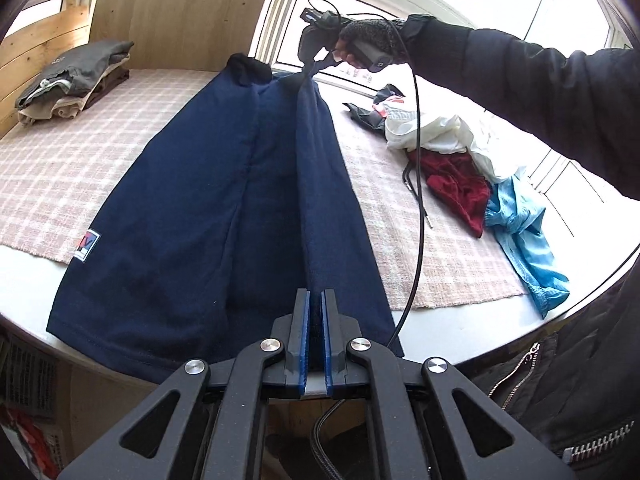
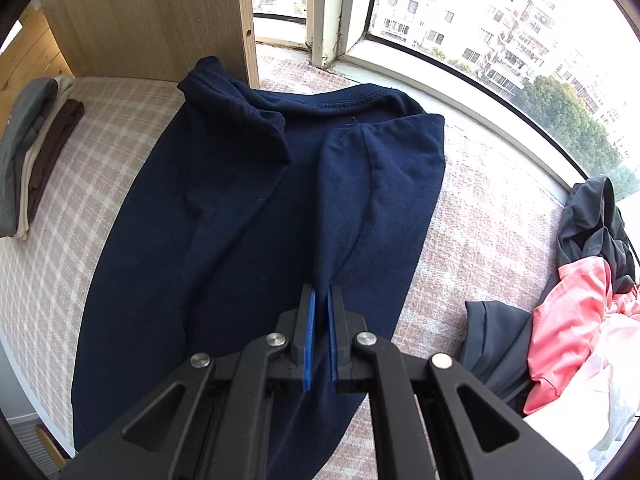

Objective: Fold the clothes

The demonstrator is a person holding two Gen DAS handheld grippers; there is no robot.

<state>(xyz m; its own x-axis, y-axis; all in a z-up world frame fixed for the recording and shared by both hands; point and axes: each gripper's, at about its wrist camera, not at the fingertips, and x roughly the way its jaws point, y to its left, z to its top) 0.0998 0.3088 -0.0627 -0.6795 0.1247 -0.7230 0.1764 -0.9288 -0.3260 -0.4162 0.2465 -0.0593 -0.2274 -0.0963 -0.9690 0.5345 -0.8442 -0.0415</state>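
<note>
Lying along the pink checked cloth (image 1: 60,168) that covers the tabletop (image 1: 24,276), the navy garment (image 1: 192,220) is spread lengthwise, with a small red, white and blue label (image 1: 87,243) near its left hem. At the far left a stack of folded clothes (image 1: 76,76) in grey, beige and brown sits by the wooden wall. Along the garment's right side a long fold of fabric is raised off the cloth into a taut ridge, pinched at both ends. The left claw (image 1: 316,332), at the near end, points steeply downward and its blue pads are clamped on that fold. At the far end the right claw (image 1: 310,66) grips the same edge by the window; the right wrist view shows the right claw's pads pressed together on a peak of navy fabric, pointing almost straight down. A hand (image 1: 372,46) in a dark knit glove wraps the right claw's handle, its black sleeve reaching in from the right, with a thin black cable (image 1: 418,168) drooping from it. Further right lies a heap of unfolded clothes (image 1: 460,160): white, dark red, light blue and black pieces.
</note>
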